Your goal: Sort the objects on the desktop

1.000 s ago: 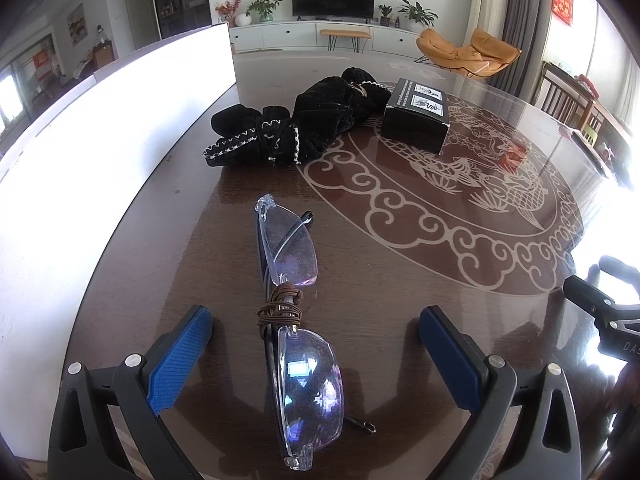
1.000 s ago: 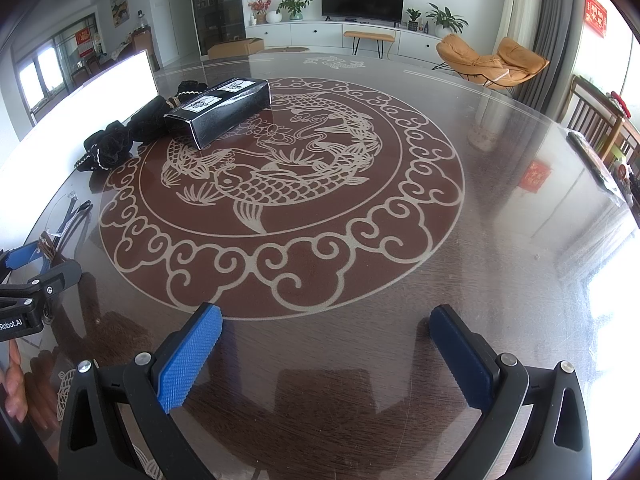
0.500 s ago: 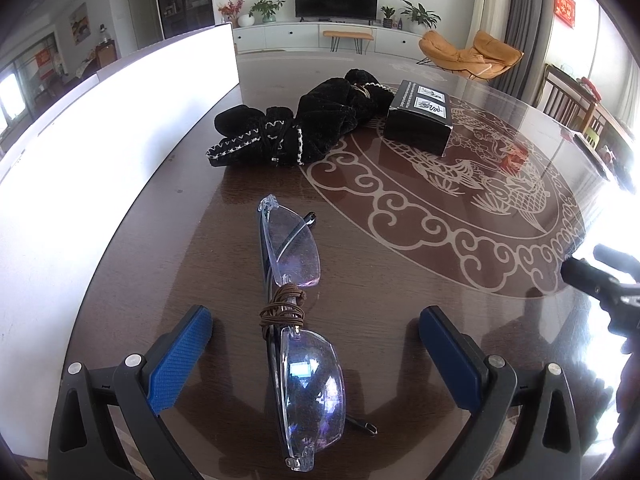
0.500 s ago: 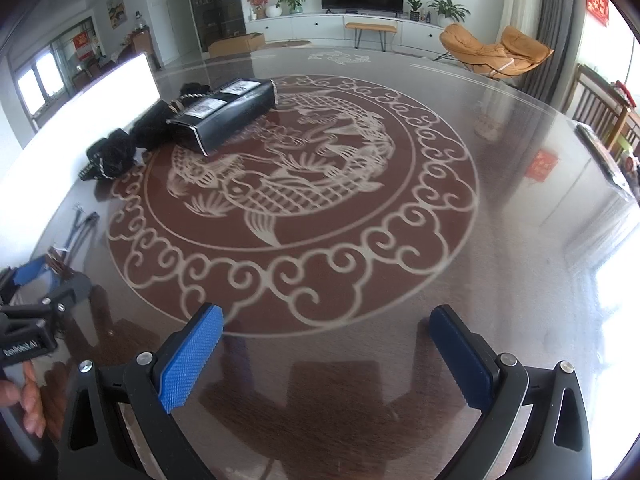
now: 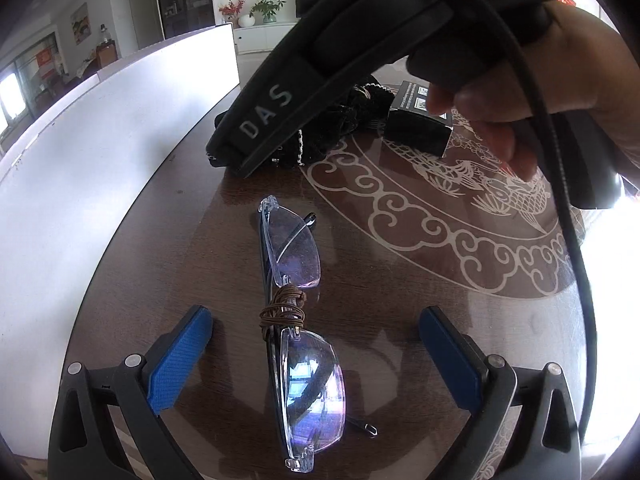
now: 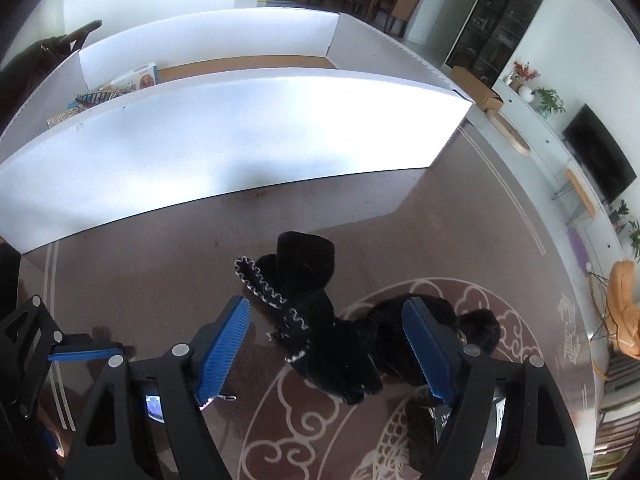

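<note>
Dark patterned table (image 6: pixel 168 272) | black scarf (image 6: pixel 320 328), 12 o'clock of right gripper (image 6: pixel 326 344): soft, light; grip mid-bundle | jaws closing, part-open, nothing clamped yet

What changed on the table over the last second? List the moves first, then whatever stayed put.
The right gripper swung across from the table's open middle to above the black fuzzy item by the white box, rolling as it went. Its fingers have just been closing, straddling the item without pressing it. The left gripper stayed open around the glasses; glasses, fuzzy item and black box lie unmoved.
</note>
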A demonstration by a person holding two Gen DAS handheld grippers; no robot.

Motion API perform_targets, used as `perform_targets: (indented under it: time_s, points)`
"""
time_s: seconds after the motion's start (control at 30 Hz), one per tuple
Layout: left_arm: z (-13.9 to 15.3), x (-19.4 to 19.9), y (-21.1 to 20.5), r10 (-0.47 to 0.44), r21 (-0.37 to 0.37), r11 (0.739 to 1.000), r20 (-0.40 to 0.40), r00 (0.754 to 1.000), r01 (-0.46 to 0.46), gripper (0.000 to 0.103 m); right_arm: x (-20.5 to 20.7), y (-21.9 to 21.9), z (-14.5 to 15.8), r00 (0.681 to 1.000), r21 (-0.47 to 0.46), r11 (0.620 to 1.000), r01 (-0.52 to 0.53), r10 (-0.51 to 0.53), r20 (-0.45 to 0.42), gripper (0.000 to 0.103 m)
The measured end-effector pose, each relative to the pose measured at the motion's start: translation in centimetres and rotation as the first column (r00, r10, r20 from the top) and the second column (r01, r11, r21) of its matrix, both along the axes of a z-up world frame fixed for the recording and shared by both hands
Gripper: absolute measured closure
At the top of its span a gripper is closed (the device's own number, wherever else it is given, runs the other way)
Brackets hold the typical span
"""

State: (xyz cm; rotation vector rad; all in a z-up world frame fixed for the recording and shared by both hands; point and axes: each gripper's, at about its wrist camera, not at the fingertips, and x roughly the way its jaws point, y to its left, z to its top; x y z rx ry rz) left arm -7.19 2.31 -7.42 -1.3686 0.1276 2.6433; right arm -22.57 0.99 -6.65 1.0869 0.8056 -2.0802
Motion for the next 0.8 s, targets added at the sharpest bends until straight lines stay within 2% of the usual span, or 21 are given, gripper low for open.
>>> perform_targets:
  time_s: [0.07, 0.13, 0.2, 0.37, 0.47, 0.57, 0.7, 0.73, 0.8]
  points:
    - [0.0, 0.0, 0.0, 0.001, 0.000, 1.000, 0.000, 1.000, -0.001, 0.000, -0.2, -1.2, -1.0, 0.998, 0.029, 0.999, -0.039, 0.037, 0.046, 0.060]
    - [0.0, 0.0, 0.0, 0.001, 0.000, 1.000, 0.000, 1.000, -0.001, 0.000, 0.0, -1.4, -1.7, 0.997, 0.032, 0.998, -0.045, 0.043, 0.065, 0.068]
    - [0.1, -0.1, 0.0, 0.001, 0.000, 1.000, 0.000, 1.000, -0.001, 0.000, 0.4, -0.5, -1.6, 0.998, 0.005, 1.000, -0.016, 0.016, 0.058, 0.068]
    - [0.1, -0.2, 0.1, 0.001, 0.000, 1.000, 0.000, 1.000, -0.001, 0.000, 2.5, 5.4, -0.9, 0.985, -0.071, 0.983, 0.170, -0.167, 0.053, 0.068]
    - [0.0, -0.2, 0.1, 0.002, 0.000, 1.000, 0.000, 1.000, -0.002, 0.000, 5.1, 10.9, -1.0, 0.957, -0.086, 0.954, 0.288, -0.283, 0.068, 0.068]
    - [0.0, -0.2, 0.0, 0.001, 0.000, 1.000, 0.000, 1.000, -0.001, 0.000, 8.3, 16.9, -1.1, 0.910, -0.095, 0.905, 0.414, -0.407, 0.083, 0.068]
    - [0.0, -0.3, 0.0, 0.002, 0.001, 1.000, 0.000, 1.000, -0.002, 0.000, 14.2, 21.6, -0.7, 0.875, -0.177, 0.857, 0.484, -0.472, 0.103, 0.067]
    - [0.0, -0.3, 0.0, 0.002, 0.001, 1.000, 0.000, 1.000, -0.002, 0.000, 15.6, 22.1, -0.6, 0.869, -0.208, 0.843, 0.496, -0.484, 0.105, 0.064]
    - [0.0, -0.3, 0.0, 0.002, 0.000, 1.000, 0.000, 1.000, -0.002, 0.000, 17.3, 21.9, -0.3, 0.859, -0.247, 0.824, 0.510, -0.504, 0.091, 0.046]
